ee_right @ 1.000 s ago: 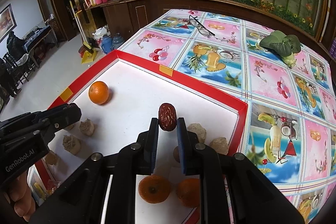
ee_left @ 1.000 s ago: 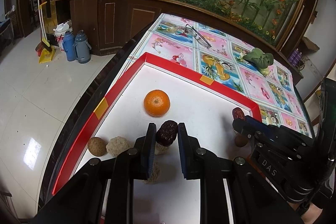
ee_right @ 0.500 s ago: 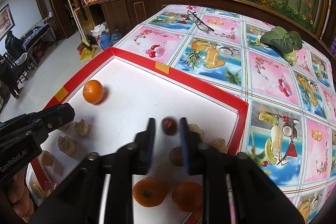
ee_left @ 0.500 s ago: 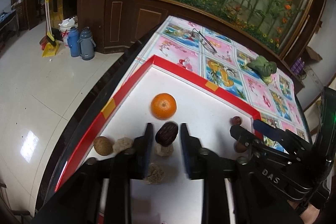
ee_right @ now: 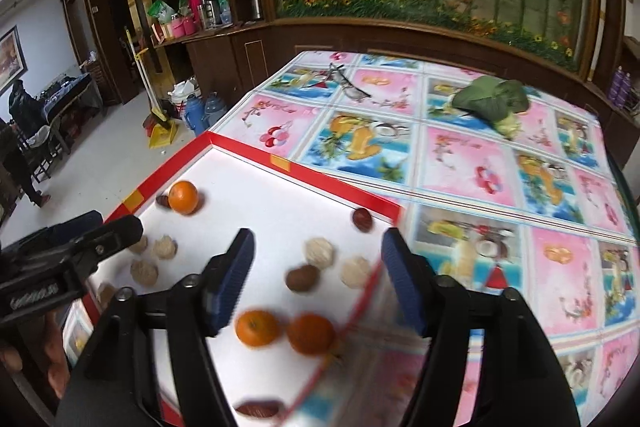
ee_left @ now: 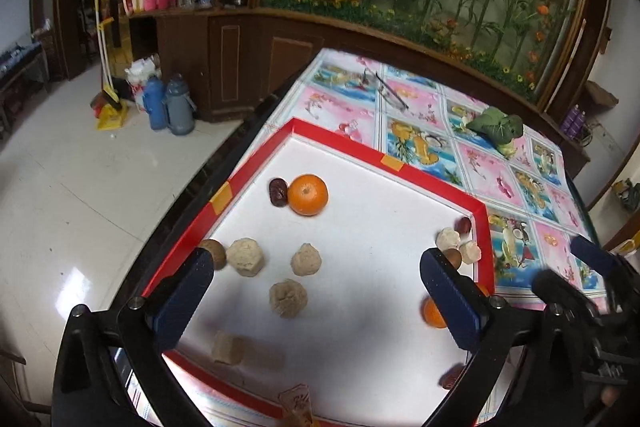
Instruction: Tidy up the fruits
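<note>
A white tray with a red rim [ee_left: 256, 167] [ee_right: 248, 151] holds the fruits. In the left wrist view a dark red date [ee_left: 277, 191] lies touching an orange [ee_left: 307, 194] at the far left. Several beige lumpy balls [ee_left: 245, 256] lie nearer. My left gripper [ee_left: 316, 291] is open and empty above the tray. In the right wrist view another date [ee_right: 361, 219] lies near the tray's far right rim, by beige balls [ee_right: 319, 252], a brown nut [ee_right: 301, 278] and two oranges [ee_right: 257, 327]. My right gripper [ee_right: 316, 279] is open and empty above them.
The tray sits on a table with a fruit-print cloth [ee_right: 480, 163]. Glasses [ee_right: 346, 83] and a green leafy vegetable [ee_right: 492, 99] lie farther back. The table's left edge drops to a tiled floor [ee_left: 60, 187] with flasks [ee_left: 168, 107]. A planter wall stands behind.
Both grippers have opened and drawn back. The left one's date now lies beside the far orange; the right one's date now lies near the tray's right rim.
</note>
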A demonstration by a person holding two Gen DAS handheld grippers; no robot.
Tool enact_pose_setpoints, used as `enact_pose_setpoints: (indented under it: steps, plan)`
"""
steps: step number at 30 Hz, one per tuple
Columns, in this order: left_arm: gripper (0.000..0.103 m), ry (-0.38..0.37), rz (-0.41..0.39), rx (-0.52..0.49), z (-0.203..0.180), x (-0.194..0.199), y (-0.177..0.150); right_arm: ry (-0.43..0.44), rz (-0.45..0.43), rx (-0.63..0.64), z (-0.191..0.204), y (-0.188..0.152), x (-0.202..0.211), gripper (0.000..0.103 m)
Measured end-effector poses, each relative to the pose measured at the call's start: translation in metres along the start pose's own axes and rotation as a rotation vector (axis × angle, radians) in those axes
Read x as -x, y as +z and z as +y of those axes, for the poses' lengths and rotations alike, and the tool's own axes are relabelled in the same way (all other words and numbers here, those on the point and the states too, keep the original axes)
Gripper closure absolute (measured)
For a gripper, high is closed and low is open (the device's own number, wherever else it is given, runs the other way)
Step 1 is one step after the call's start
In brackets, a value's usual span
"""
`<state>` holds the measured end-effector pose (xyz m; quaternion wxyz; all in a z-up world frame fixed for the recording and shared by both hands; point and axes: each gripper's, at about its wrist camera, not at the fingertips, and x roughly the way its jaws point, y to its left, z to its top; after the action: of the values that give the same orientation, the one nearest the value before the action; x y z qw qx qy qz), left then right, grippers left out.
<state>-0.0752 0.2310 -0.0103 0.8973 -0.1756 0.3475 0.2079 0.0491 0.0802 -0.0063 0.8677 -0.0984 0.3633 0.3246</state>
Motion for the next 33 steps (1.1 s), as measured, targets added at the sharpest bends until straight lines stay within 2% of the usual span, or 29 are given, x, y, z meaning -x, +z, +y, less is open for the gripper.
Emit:
enact_pose_setpoints:
  steps: [1,2,3,8,15,24,33]
  plan:
    - [0.000,0.012,-0.011,-0.012,-0.002,0.004,-0.002,0.001,-0.003,0.012,-0.003,-0.004,0.008,0.017]
    - [0.000,0.019,-0.015,-0.020,-0.003,0.005,-0.002,0.004,-0.006,0.024,-0.005,-0.008,0.015,0.004]
    - [0.000,0.025,-0.019,-0.031,-0.005,0.007,-0.003,0.009,-0.011,0.037,-0.005,-0.012,0.022,0.000]
    - [0.000,0.049,-0.010,-0.072,-0.008,0.013,-0.010,0.036,-0.026,0.135,0.002,-0.028,0.051,0.000]
    - [0.000,0.071,-0.005,-0.068,0.001,0.020,-0.015,0.034,-0.008,0.220,0.013,-0.049,0.066,0.000]
    - [0.000,0.070,0.002,-0.092,-0.004,0.022,-0.020,0.036,-0.004,0.253,0.019,-0.062,0.076,0.000]
    - [0.000,0.031,0.031,-0.058,-0.002,0.022,-0.023,0.048,-0.009,0.271,0.028,-0.063,0.081,0.000]
